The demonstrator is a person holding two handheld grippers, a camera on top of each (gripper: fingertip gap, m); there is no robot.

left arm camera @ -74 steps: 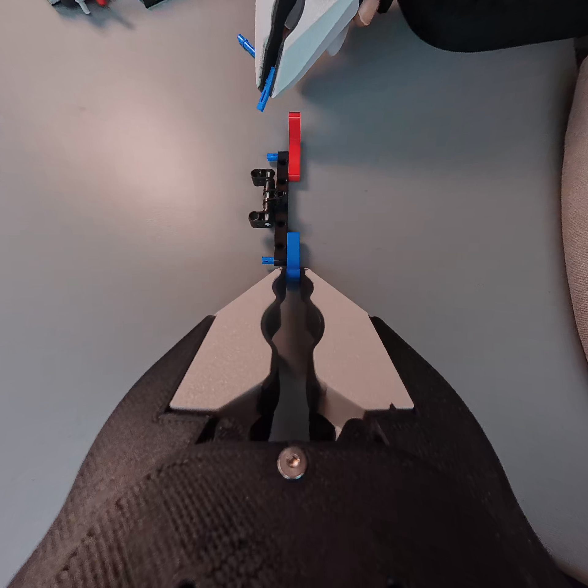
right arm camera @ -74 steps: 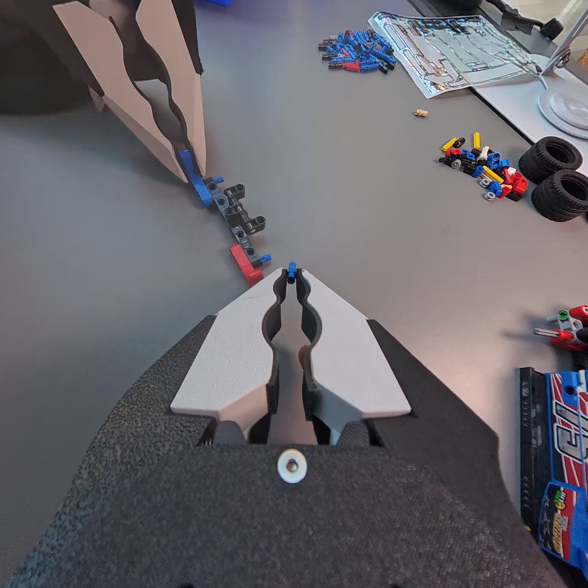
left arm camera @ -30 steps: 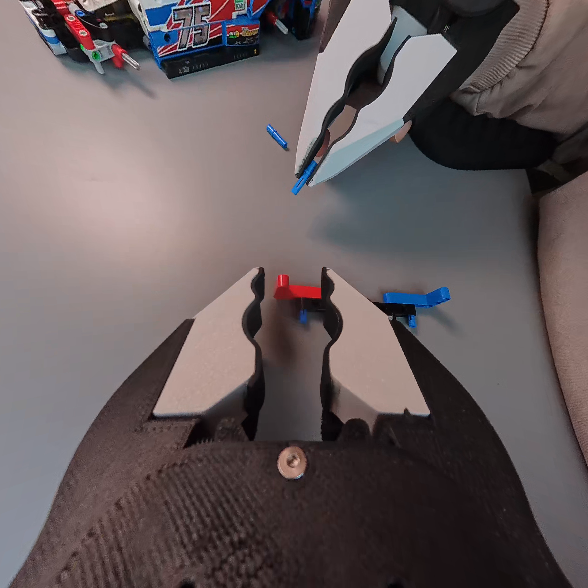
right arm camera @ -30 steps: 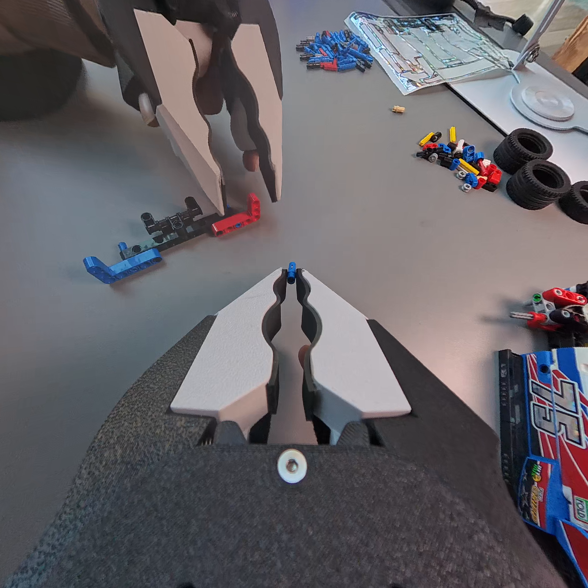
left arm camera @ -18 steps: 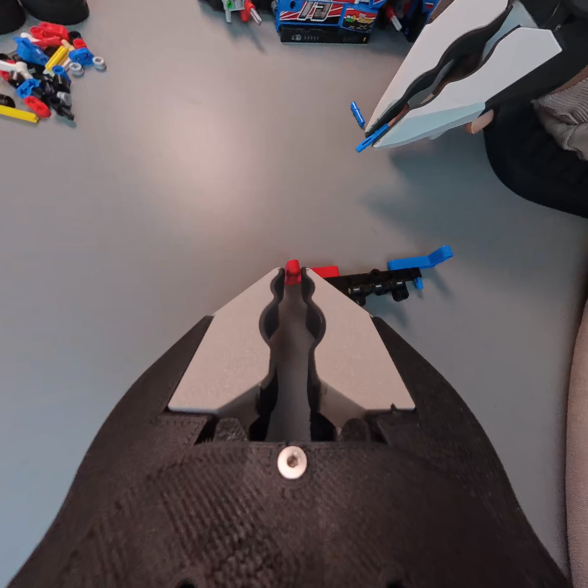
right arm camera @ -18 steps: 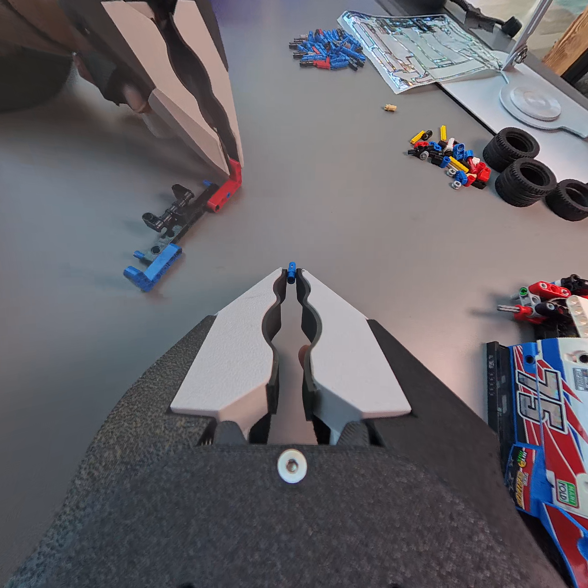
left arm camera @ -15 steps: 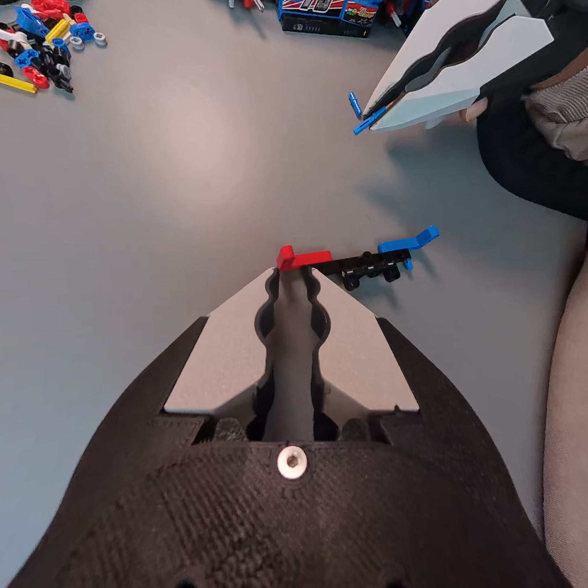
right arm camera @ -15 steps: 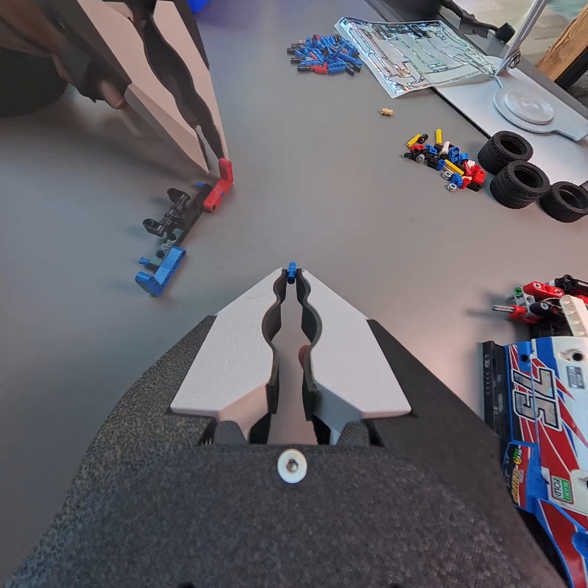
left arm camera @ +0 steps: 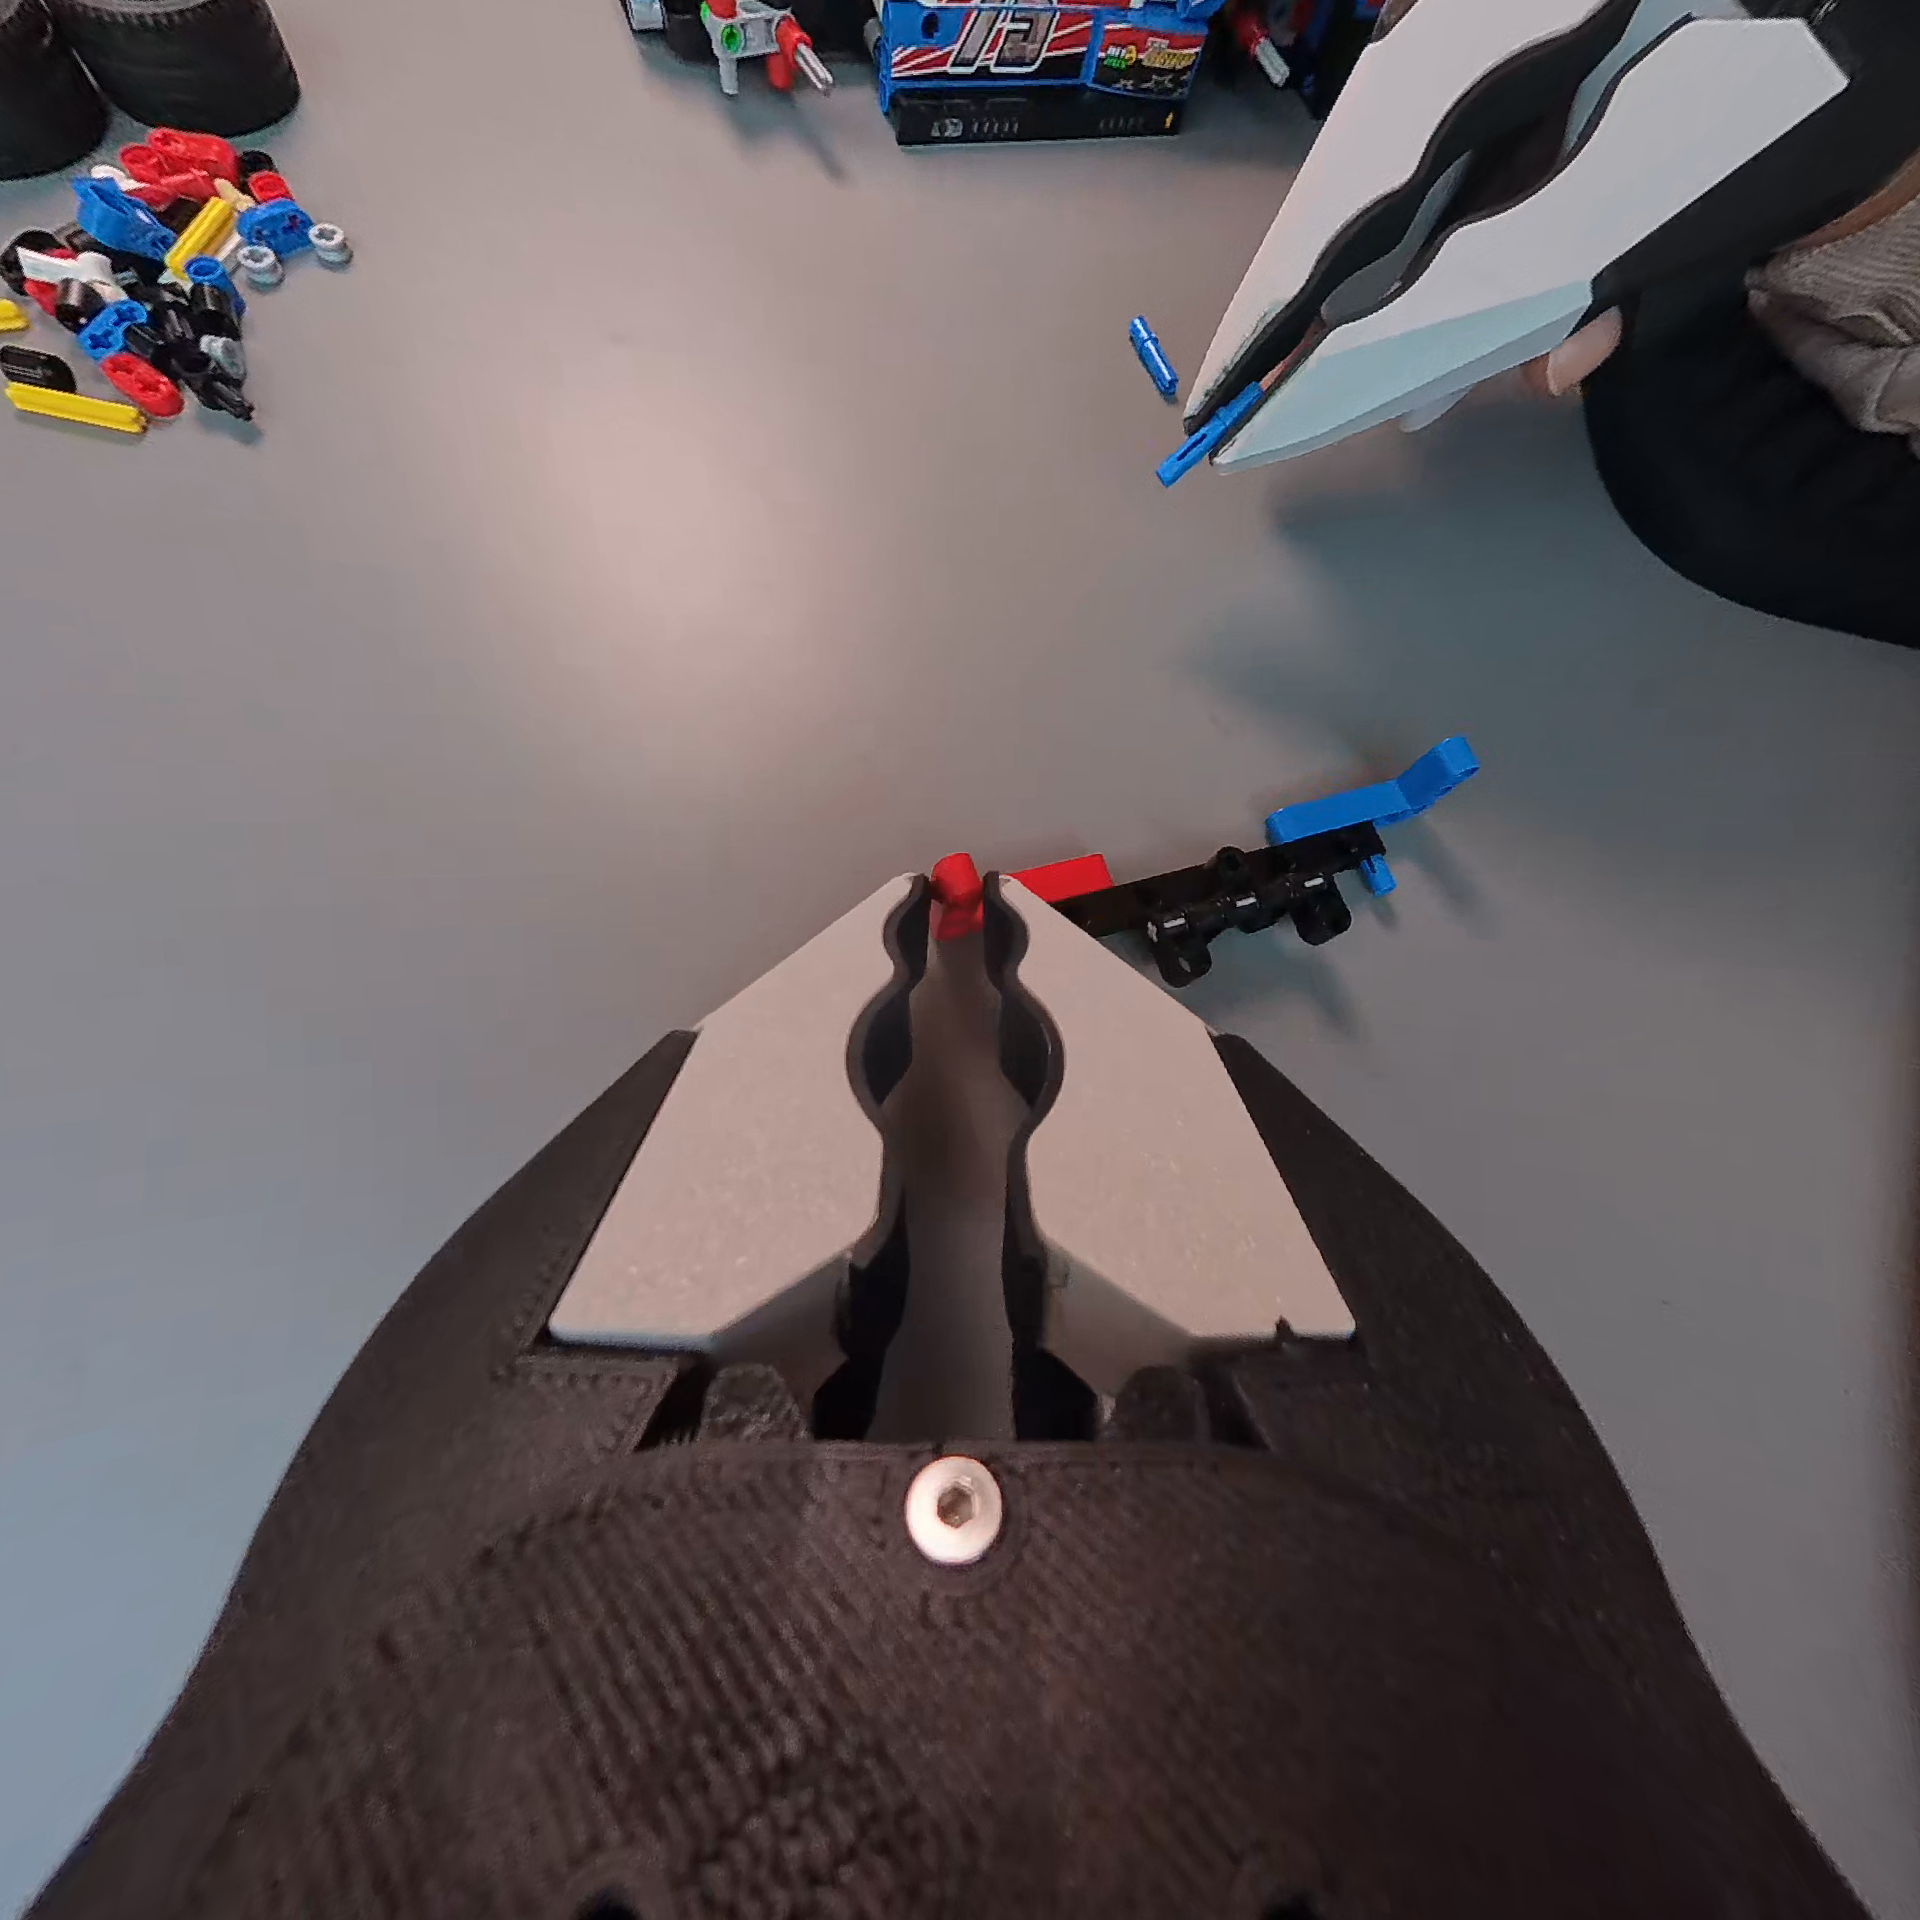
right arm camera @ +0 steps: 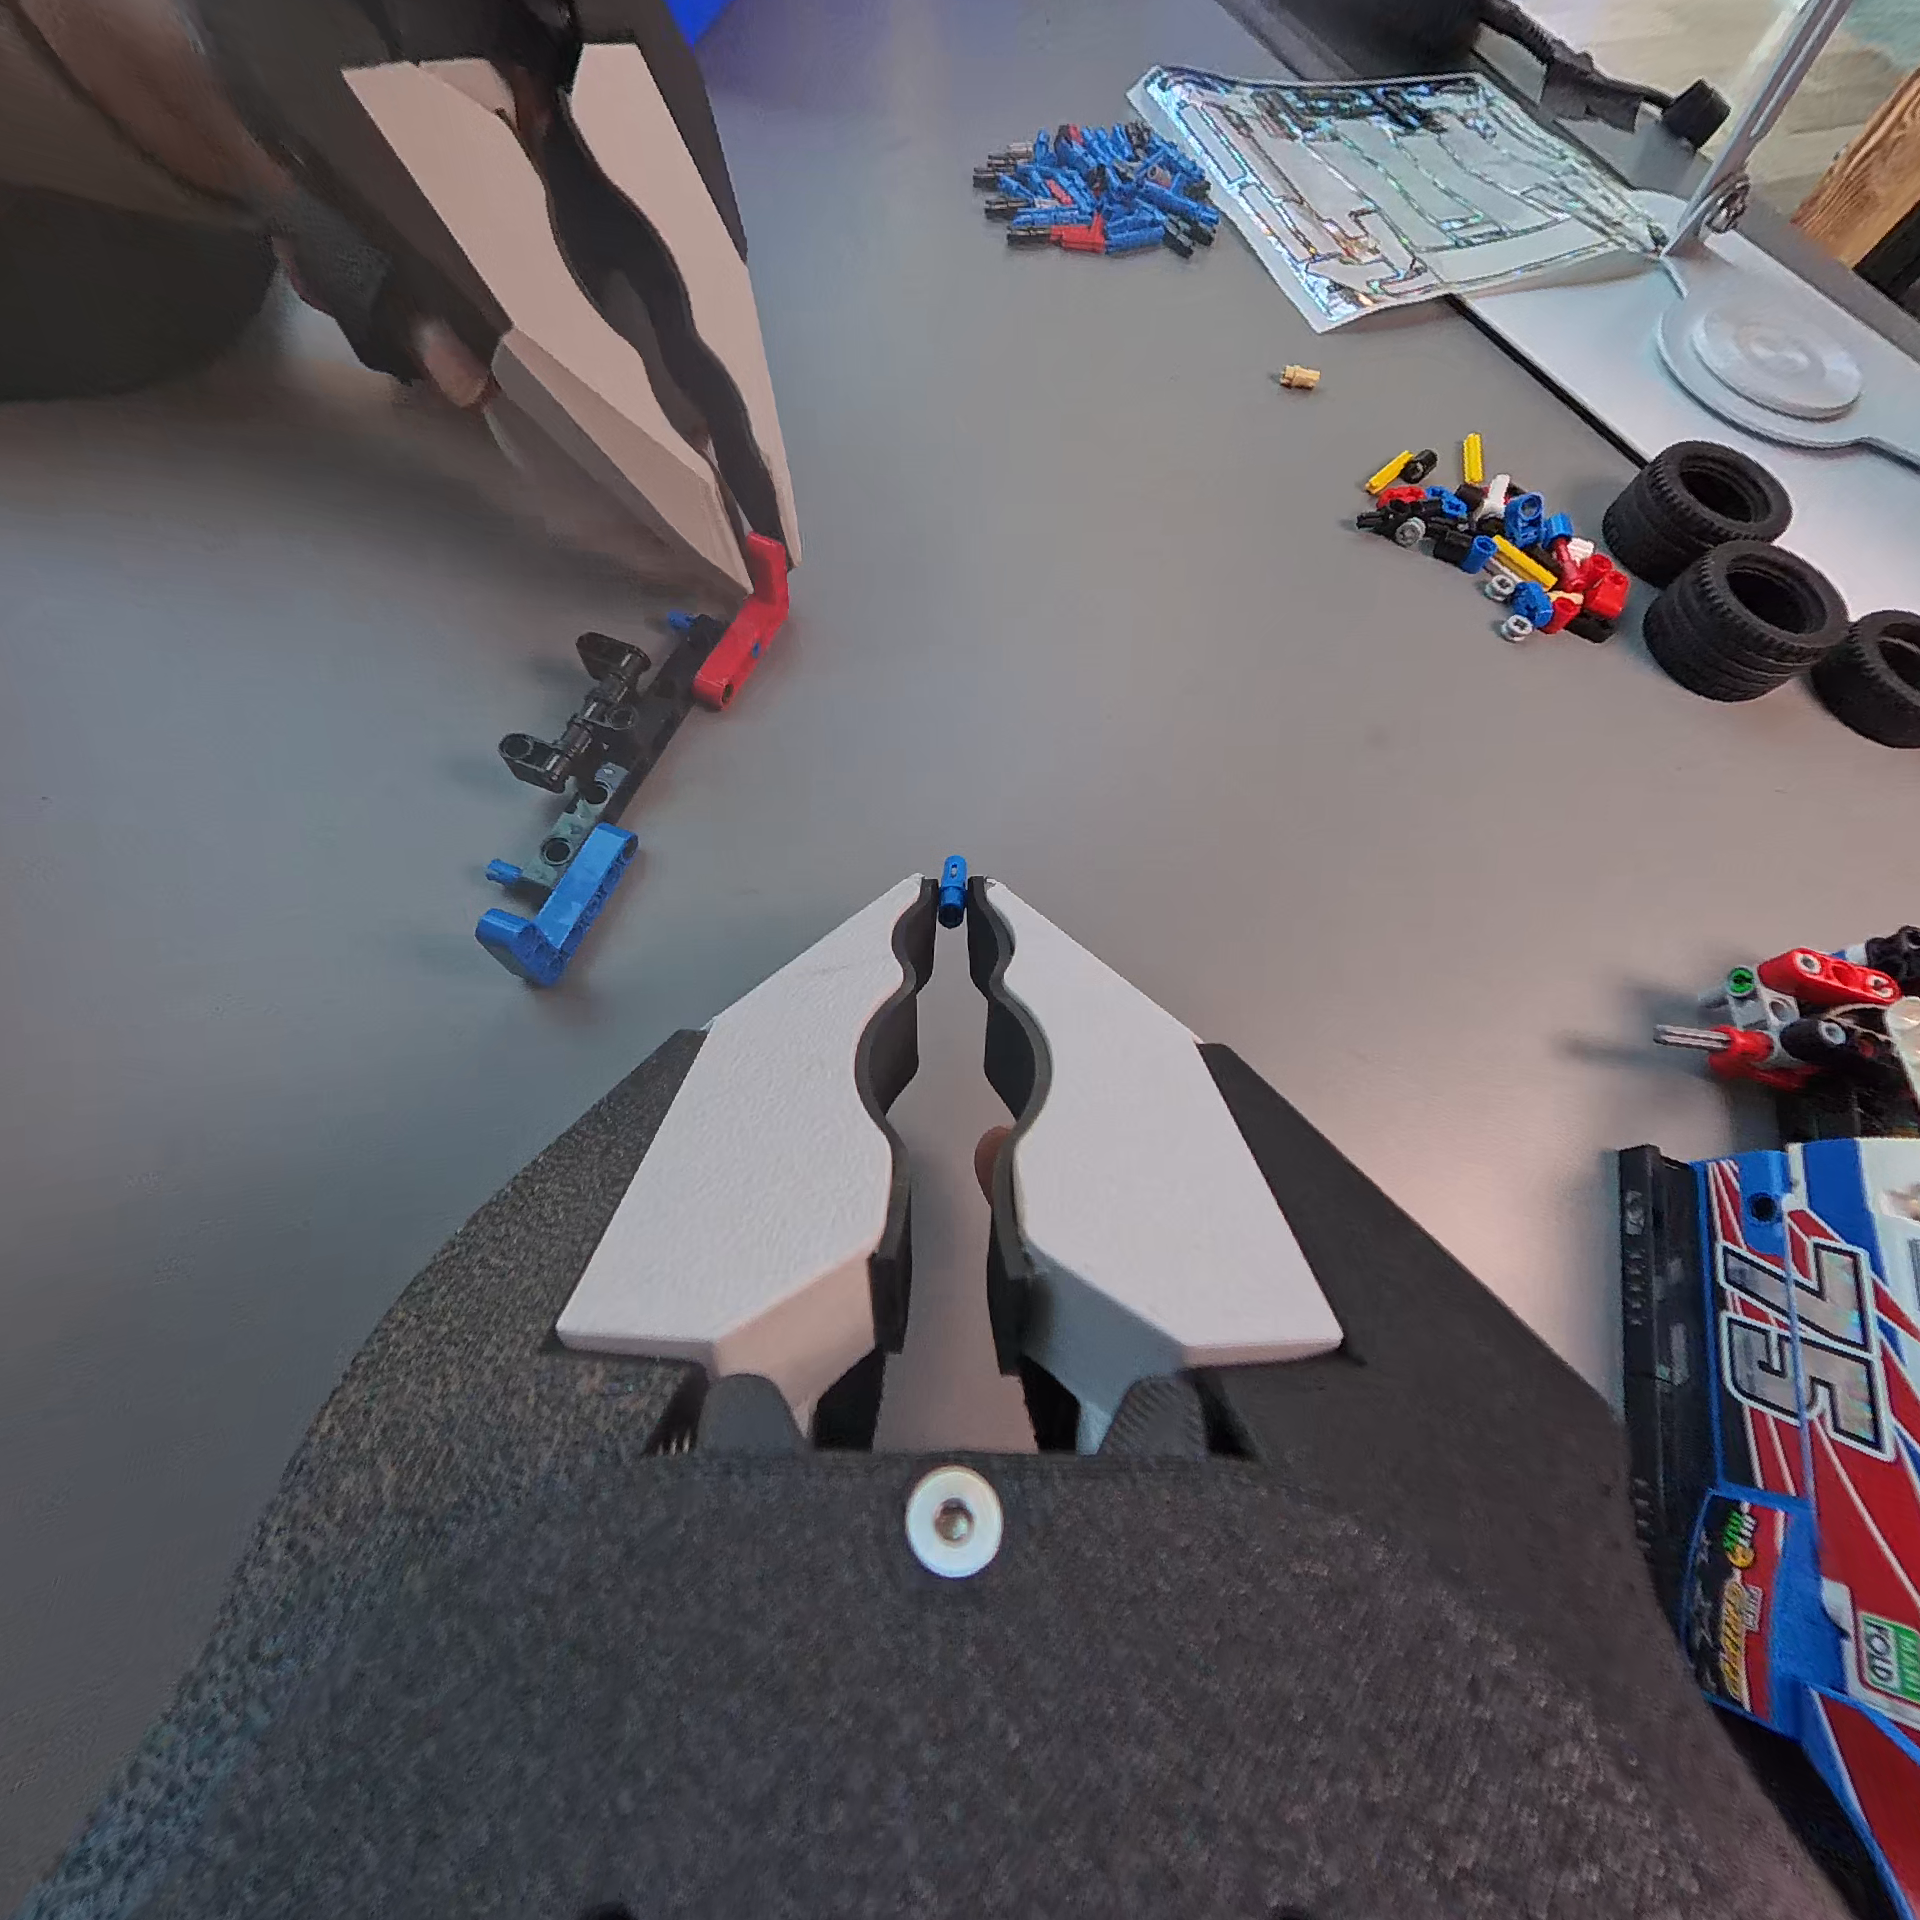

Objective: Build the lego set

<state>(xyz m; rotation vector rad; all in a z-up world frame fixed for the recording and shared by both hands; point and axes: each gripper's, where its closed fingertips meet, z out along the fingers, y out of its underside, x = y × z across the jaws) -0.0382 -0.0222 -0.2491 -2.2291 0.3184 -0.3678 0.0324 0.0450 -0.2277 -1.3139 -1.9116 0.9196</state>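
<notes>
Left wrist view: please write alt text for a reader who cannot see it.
The left gripper is shut on the red end of a small lego assembly lying on a grey table. Farther off, the right gripper holds a blue pin.

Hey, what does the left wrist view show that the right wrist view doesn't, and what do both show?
Only the left wrist view shows a loose blue pin lying on the table near the right gripper. Only the right wrist view shows the sticker sheet and the pile of blue pins. Both show the left gripper shut on the beam assembly's red end and the tyres.
</notes>
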